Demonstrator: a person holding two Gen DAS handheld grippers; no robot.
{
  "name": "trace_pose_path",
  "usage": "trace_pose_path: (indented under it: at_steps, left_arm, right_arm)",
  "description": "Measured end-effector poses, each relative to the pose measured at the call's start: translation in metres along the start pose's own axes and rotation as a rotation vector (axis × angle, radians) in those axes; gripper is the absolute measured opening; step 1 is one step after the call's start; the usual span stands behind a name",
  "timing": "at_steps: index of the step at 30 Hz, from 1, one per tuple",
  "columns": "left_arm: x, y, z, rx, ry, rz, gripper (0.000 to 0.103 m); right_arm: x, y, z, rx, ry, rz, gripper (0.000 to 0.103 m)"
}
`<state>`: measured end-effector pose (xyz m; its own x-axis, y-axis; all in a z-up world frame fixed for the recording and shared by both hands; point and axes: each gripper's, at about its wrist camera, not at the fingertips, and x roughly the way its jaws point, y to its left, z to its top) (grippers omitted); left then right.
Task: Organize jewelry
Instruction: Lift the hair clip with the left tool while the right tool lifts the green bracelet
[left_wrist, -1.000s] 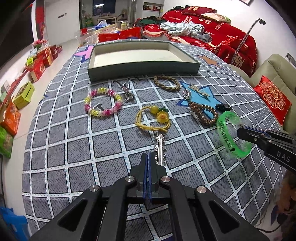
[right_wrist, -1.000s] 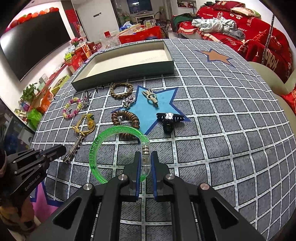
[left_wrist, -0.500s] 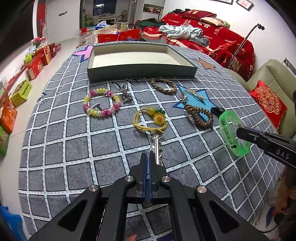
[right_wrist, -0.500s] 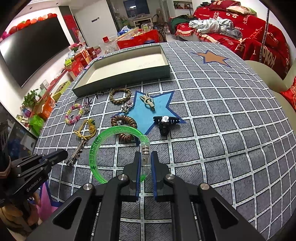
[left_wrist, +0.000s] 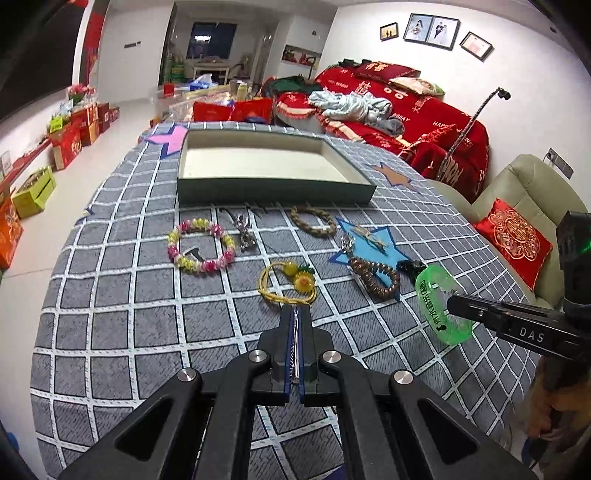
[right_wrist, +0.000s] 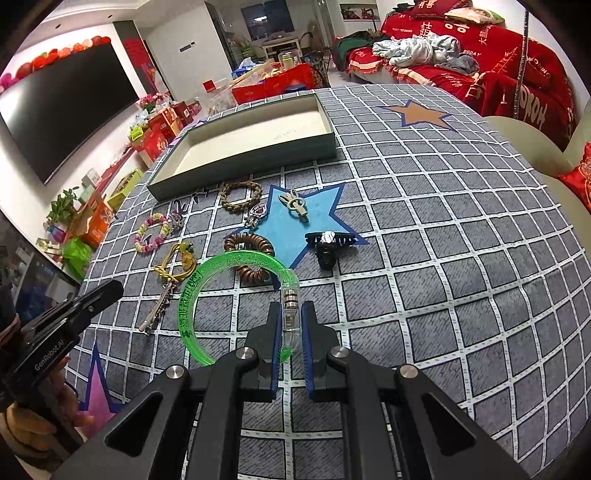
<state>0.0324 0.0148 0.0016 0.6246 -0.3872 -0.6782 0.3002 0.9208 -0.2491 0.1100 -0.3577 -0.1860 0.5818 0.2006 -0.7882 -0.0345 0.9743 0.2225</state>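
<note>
Your right claw (right_wrist: 291, 325) is clamped on the clasp end of the green bangle (right_wrist: 207, 288), held up off the surface (right_wrist: 443, 258). Your left claw (left_wrist: 295, 325) is pinched on a thin silver pin (left_wrist: 295, 343), yellow cord (left_wrist: 280, 291) just past its tips. Box (left_wrist: 273, 190) sits well beyond, empty.

The room has white walls (left_wrist: 369, 44) and a pale floor (left_wrist: 129, 107). A sofa with red covers (left_wrist: 388, 96) stands at the far side, with three framed pictures (left_wrist: 432, 29) above it. A large dark screen (right_wrist: 62, 107) hangs on the opposite wall, and colourful boxes (left_wrist: 74, 136) stand below along the floor. A beige armchair (left_wrist: 524, 184) holds a red cushion (left_wrist: 517, 240).
</note>
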Motion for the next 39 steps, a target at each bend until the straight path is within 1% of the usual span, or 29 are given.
trace_pose_path:
  at_steps: [1, 4, 5, 6, 7, 8, 10, 14, 16, 17, 19, 21, 22, 23, 24, 25, 27, 28, 29, 30, 32, 33, 35, 36, 37, 39]
  left_arm:
    - [-0.002, -0.001, 0.000, 0.004, -0.012, -0.013, 0.018]
    - [-0.003, -0.003, 0.000, 0.005, -0.004, -0.041, 0.018]
    - [-0.006, -0.004, 0.000, 0.004, -0.008, -0.039, 0.051]
    - [-0.007, -0.004, 0.000, 0.006, -0.023, -0.040, 0.094]
    - [-0.005, -0.003, 0.000, 0.009, -0.029, -0.059, 0.103]
    - [0.004, -0.003, -0.001, 0.012, -0.029, -0.078, 0.103]
    - [0.019, -0.003, -0.002, 0.018, -0.042, -0.073, 0.103]
    - [0.049, -0.002, -0.005, -0.028, -0.046, -0.118, 0.103]
    - [0.065, -0.005, -0.006, -0.026, -0.040, -0.147, 0.103]
    - [0.073, -0.007, -0.007, -0.020, -0.036, -0.145, 0.103]
    - [0.087, -0.013, -0.009, 0.017, -0.036, -0.072, 0.103]
    - [0.106, -0.022, -0.012, 0.075, -0.027, 0.090, 0.103]
    - [0.110, -0.025, -0.014, 0.083, -0.025, 0.145, 0.103]
    - [0.121, -0.027, -0.016, 0.091, -0.018, 0.216, 0.103]
    - [0.127, -0.028, -0.017, 0.095, -0.014, 0.230, 0.103]
    - [0.135, -0.027, -0.018, 0.100, -0.001, 0.226, 0.103]
    - [0.157, -0.027, -0.023, 0.103, 0.053, 0.212, 0.103]
    - [0.171, -0.027, -0.025, 0.099, 0.096, 0.196, 0.103]
    - [0.183, -0.027, -0.027, 0.092, 0.130, 0.174, 0.103]
    - [0.189, -0.026, -0.029, 0.082, 0.149, 0.158, 0.103]
    - [0.203, -0.024, -0.033, 0.057, 0.184, 0.140, 0.103]
    - [0.216, -0.023, -0.036, 0.045, 0.215, 0.132, 0.103]
    - [0.226, -0.024, -0.035, 0.036, 0.240, 0.115, 0.103]
    - [0.236, -0.024, -0.037, 0.038, 0.253, 0.121, 0.103]
    - [0.241, -0.024, -0.037, 0.046, 0.261, 0.136, 0.103]
    - [0.249, -0.029, -0.038, 0.070, 0.273, 0.144, 0.103]
  right_arm:
    - [0.000, 0.000, 0.000, 0.000, 0.001, 0.001, 0.011]
    - [0.001, 0.001, 0.000, 0.003, 0.003, 0.007, 0.011]
    - [0.002, 0.001, 0.000, 0.004, 0.004, 0.008, 0.011]
    - [0.002, 0.001, 0.000, 0.004, 0.004, 0.009, 0.011]
    - [0.003, 0.001, 0.000, 0.005, 0.004, 0.010, 0.011]
    - [0.003, 0.001, -0.001, 0.006, 0.005, 0.010, 0.011]
    - [0.004, 0.000, -0.001, 0.009, 0.007, 0.012, 0.011]
    - [0.005, -0.001, 0.000, 0.016, 0.007, 0.016, 0.011]
    - [0.004, -0.001, 0.000, 0.011, 0.006, 0.014, 0.011]
    - [0.004, -0.001, 0.000, 0.011, 0.005, 0.013, 0.011]
    - [0.004, -0.002, 0.000, 0.012, 0.003, 0.011, 0.011]
    - [0.003, -0.003, 0.001, 0.016, -0.002, 0.012, 0.011]
    - [0.002, -0.003, 0.001, 0.017, -0.003, 0.012, 0.011]
    - [0.002, -0.003, 0.001, 0.017, -0.003, 0.011, 0.011]
    - [0.002, -0.003, 0.001, 0.017, -0.003, 0.012, 0.011]
    - [0.002, -0.003, 0.001, 0.017, -0.002, 0.013, 0.011]
    - [0.002, -0.002, 0.001, 0.015, 0.001, 0.015, 0.011]
    - [0.002, -0.001, 0.001, 0.013, 0.002, 0.016, 0.011]
    - [0.002, -0.001, 0.001, 0.012, 0.002, 0.018, 0.011]
    - [0.001, 0.000, 0.001, 0.009, 0.002, 0.019, 0.011]
    - [0.001, 0.001, 0.002, 0.007, 0.001, 0.019, 0.011]
    - [0.001, 0.002, 0.001, 0.007, 0.001, 0.020, 0.011]
    - [0.001, 0.002, 0.001, 0.006, 0.001, 0.018, 0.011]
    - [0.001, 0.002, 0.001, 0.006, 0.001, 0.018, 0.011]
    - [0.001, 0.002, 0.001, 0.007, 0.001, 0.019, 0.011]
    - [0.001, 0.003, 0.001, 0.006, -0.001, 0.019, 0.011]
